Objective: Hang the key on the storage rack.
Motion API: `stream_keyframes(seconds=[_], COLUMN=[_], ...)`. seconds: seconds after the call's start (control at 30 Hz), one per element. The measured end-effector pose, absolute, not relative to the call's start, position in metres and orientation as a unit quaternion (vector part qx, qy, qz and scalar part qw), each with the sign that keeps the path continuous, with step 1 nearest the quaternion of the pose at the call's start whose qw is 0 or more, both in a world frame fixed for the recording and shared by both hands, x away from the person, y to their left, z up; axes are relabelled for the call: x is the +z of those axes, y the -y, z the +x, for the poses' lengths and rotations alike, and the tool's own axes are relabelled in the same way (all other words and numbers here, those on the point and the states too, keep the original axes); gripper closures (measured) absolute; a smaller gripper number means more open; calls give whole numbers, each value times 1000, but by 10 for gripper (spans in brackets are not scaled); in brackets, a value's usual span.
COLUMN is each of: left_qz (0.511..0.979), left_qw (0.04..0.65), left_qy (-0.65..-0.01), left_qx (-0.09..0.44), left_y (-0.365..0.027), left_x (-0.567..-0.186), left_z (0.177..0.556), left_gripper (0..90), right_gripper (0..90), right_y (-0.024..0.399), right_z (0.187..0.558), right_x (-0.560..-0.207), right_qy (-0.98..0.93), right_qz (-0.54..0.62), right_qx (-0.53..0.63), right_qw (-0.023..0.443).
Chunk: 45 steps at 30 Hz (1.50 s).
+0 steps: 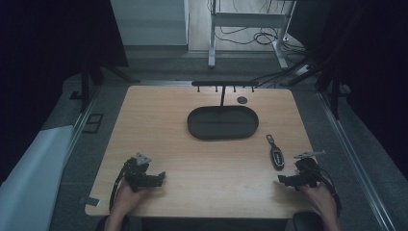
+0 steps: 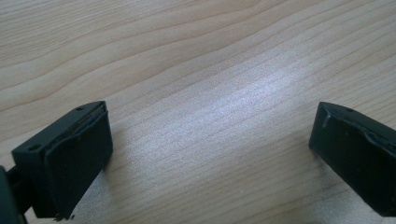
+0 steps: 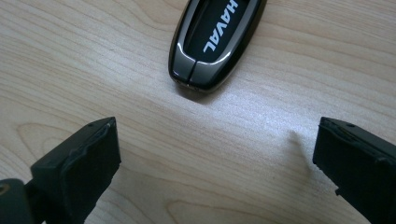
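We have the glossy black car key fob with silver trim and white lettering (image 1: 276, 155) lying flat on the light wood-grain desk (image 1: 159, 130), in the lower right of the high view, just left of and slightly above the right gripper (image 1: 284, 180). In the right gripper view the fob (image 3: 214, 39) sits at the top centre, its rounded end pointing down toward us, and our black fingers (image 3: 77, 158) stand wide apart at the lower corners with bare wood between them, holding nothing. We judge the step in hand to be the approach for a pickup. To do it well we should move forward along the fob's long axis until its body lies squarely between the fingers, keep them low and level with the desk, and close across its narrow width, since the shell looks slick and curved and could squirt out of a skewed grip. The left gripper (image 1: 155, 179) rests in the lower left of the high view, its fingers (image 2: 70, 158) likewise wide over bare wood. The dark oval tray (image 1: 197, 129), upper centre, seems a likely destination.
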<state>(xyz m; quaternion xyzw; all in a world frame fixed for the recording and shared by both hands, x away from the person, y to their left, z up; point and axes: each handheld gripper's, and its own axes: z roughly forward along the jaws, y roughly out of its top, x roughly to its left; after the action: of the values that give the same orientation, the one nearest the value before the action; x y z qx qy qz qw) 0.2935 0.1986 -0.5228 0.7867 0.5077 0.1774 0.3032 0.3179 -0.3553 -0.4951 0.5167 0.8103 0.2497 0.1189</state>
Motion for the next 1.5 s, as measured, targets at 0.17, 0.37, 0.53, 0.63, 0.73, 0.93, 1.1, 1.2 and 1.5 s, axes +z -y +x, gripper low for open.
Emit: stream_keyframes(seconds=[0.17, 0.37, 0.53, 0.63, 0.73, 0.93, 1.1, 1.2, 1.5], left_qz=[787, 787, 787, 787, 787, 787, 787, 787, 787], left_qw=[303, 303, 303, 303, 303, 303, 303, 303, 303], left_qy=[-508, -508, -508, -508, -508, -508, -508, -508, -508], left_qx=[177, 177, 177, 177, 177, 177, 177, 177, 177], left_y=[-199, -199, -199, -199, -199, -199, -199, -199, -199], left_x=[-523, -523, -523, -523, -523, -523, -523, -523, -523], left_z=[294, 294, 294, 294, 294, 294, 294, 294, 294], left_gripper=[0, 0, 0, 0, 0, 0, 0, 0, 0], right_gripper=[14, 32, 83, 102, 132, 155, 195, 206, 271], right_y=[351, 345, 343, 340, 337, 331, 328, 326, 314], right_z=[324, 334, 343, 350, 356, 373, 387, 393, 415], right_x=[-495, -495, -492, -488, -484, -479, -473, -470, -465], right_qy=[-817, -825, -823, -823, -824, -827, -827, -826, -822], right_qz=[517, 519, 529, 532, 536, 541, 549, 553, 565], right_qx=[232, 202, 187, 181, 168, 136, 112, 102, 71], right_qw=[108, 94, 85, 78, 77, 67, 47, 41, 14])
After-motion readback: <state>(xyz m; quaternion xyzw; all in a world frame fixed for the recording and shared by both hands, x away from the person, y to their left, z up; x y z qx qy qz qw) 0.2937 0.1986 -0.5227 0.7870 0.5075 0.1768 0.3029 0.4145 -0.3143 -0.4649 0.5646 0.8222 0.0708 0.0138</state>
